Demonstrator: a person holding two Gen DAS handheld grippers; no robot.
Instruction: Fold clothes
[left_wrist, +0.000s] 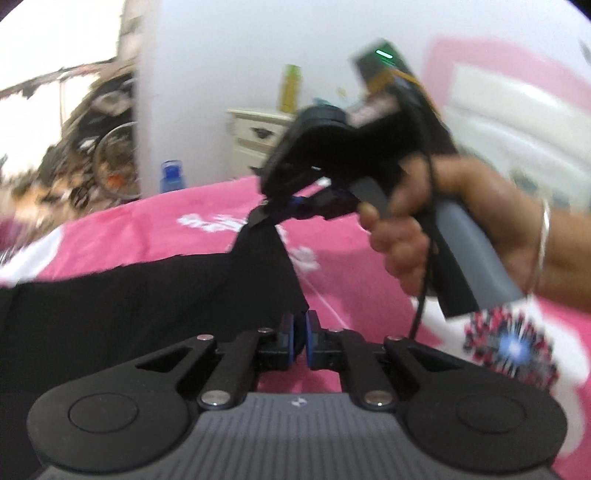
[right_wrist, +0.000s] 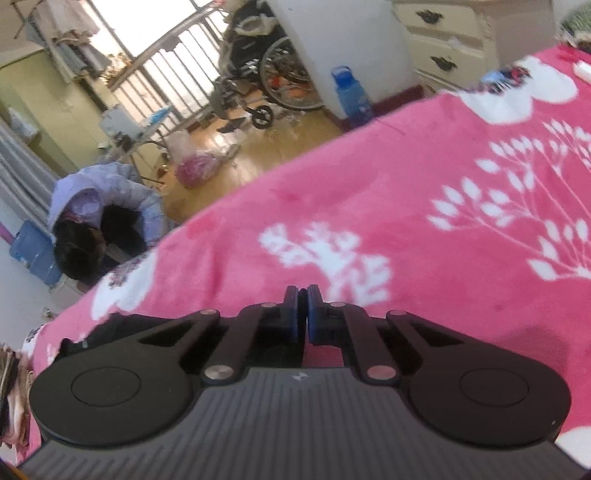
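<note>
A black garment (left_wrist: 147, 314) lies across the pink flowered blanket (left_wrist: 147, 229) on the bed. One corner of it rises to a peak, where my right gripper (left_wrist: 284, 206) is shut on it, held by a hand (left_wrist: 406, 236) wearing a bangle. Another edge of the garment runs into my left gripper (left_wrist: 300, 325), whose pads are pressed close together on the cloth. In the right wrist view my right gripper (right_wrist: 303, 306) shows shut pads over the blanket (right_wrist: 369, 192), and a bit of the black garment (right_wrist: 79, 341) peeks out beneath its left side.
Past the bed's far edge stand a blue bottle (right_wrist: 349, 94), a wheelchair (right_wrist: 273, 70) and cream drawers (right_wrist: 443, 37). A person in a lilac jacket (right_wrist: 99, 210) crouches on the wooden floor. A cream bedside cabinet (left_wrist: 255, 133) carries a green bottle (left_wrist: 290, 88).
</note>
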